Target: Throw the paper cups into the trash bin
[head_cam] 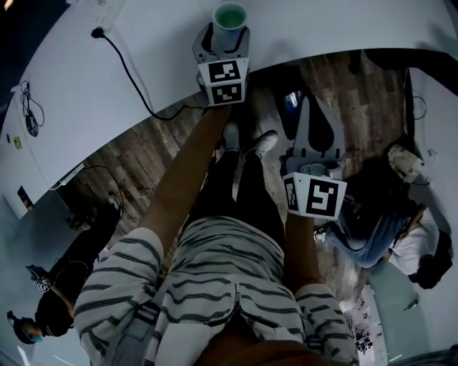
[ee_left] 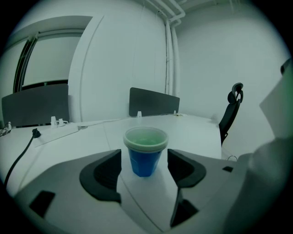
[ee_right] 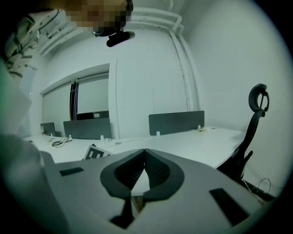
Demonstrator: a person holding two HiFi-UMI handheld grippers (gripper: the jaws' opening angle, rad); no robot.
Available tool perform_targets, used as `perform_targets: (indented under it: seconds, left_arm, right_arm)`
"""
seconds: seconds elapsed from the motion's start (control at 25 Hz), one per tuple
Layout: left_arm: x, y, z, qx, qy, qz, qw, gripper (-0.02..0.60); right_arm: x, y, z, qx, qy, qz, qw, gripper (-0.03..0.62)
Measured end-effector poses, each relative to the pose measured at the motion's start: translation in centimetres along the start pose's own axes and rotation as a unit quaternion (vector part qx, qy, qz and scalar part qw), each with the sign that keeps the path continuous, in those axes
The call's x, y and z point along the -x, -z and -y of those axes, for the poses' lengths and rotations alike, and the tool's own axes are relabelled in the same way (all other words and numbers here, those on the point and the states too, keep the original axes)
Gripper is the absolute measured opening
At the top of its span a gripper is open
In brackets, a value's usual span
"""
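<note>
A blue paper cup (head_cam: 230,17) with a pale rim stands upright on the white desk (head_cam: 143,50). My left gripper (head_cam: 227,34) reaches over the desk edge with its jaws on either side of the cup. In the left gripper view the cup (ee_left: 145,155) sits between the dark pads (ee_left: 106,174), with a gap on each side; the left gripper (ee_left: 145,170) is open. My right gripper (head_cam: 317,107) hangs over the wooden floor beside my legs, shut and empty, its tips meeting in its own view (ee_right: 144,153). I cannot make out a trash bin.
A black cable (head_cam: 129,71) with a plug runs across the desk left of the cup. Another person (head_cam: 390,221) sits at the right. An office chair (ee_left: 231,114) stands past the desk's right end, and grey dividers (ee_left: 153,101) line the desk's far side.
</note>
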State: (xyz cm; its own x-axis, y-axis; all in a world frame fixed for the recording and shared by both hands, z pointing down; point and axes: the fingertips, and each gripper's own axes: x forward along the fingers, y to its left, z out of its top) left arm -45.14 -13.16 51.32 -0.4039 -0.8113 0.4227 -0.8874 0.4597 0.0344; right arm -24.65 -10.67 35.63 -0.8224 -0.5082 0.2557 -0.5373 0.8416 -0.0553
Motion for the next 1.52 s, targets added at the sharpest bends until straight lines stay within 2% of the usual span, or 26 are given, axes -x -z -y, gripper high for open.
perform_targets:
  seconds: [0.48,0.68,0.8,1.2,1.52]
  left_arm:
    - [-2.8,1.0,-0.4,0.003,0.006,-0.03,0.9995,0.302]
    - [-2.4,0.6,-0.6,0.016,0.001,-0.024,0.9996,0.282]
    - [-1.9,0.4,-0.8,0.007,-0.001,-0.018,0.9998,0.278]
    - [1.2,-3.0,2.2,-0.004,0.015,0.003,0.9999,0.273]
    - [4.9,-6.2,4.7,-0.015,0.044,0.023,0.9987,0.273]
  right_arm:
    - [0.5,1.5,0.7,-0.012,0.01,-0.01,1.0,0.009]
    - [1.1,1.8,1.6,-0.014,0.021,-0.011,1.0,0.009]
    - [1.5,1.8,1.8,-0.018,0.022,-0.007,1.0,0.009]
    - [4.3,0.8,3.8,-0.021,0.054,0.008,0.998,0.009]
    - [7.0,-0.6,4.0,-0.021,0.073,0.017,0.997,0.009]
